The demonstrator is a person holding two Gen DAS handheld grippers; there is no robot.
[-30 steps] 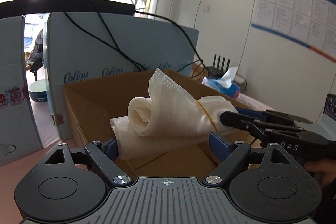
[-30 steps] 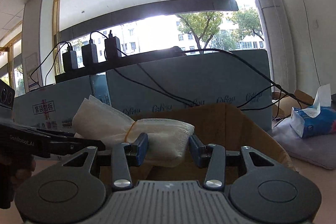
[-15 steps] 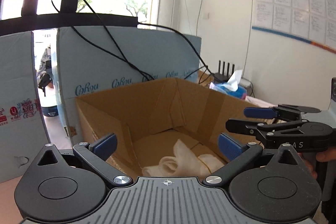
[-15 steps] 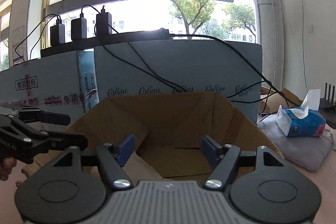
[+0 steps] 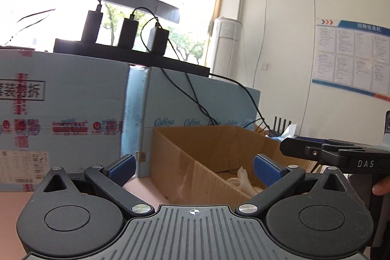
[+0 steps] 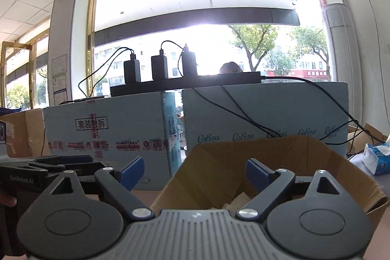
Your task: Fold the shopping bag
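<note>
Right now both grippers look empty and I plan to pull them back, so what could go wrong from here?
The rolled bag lies loose in the cardboard box; it may spring open, though its band cannot be seen here. The right gripper, jaws opening with nothing between them, sits over the box's near rim and could catch it. The left gripper is open close beside the right one; they might knock together.
</note>
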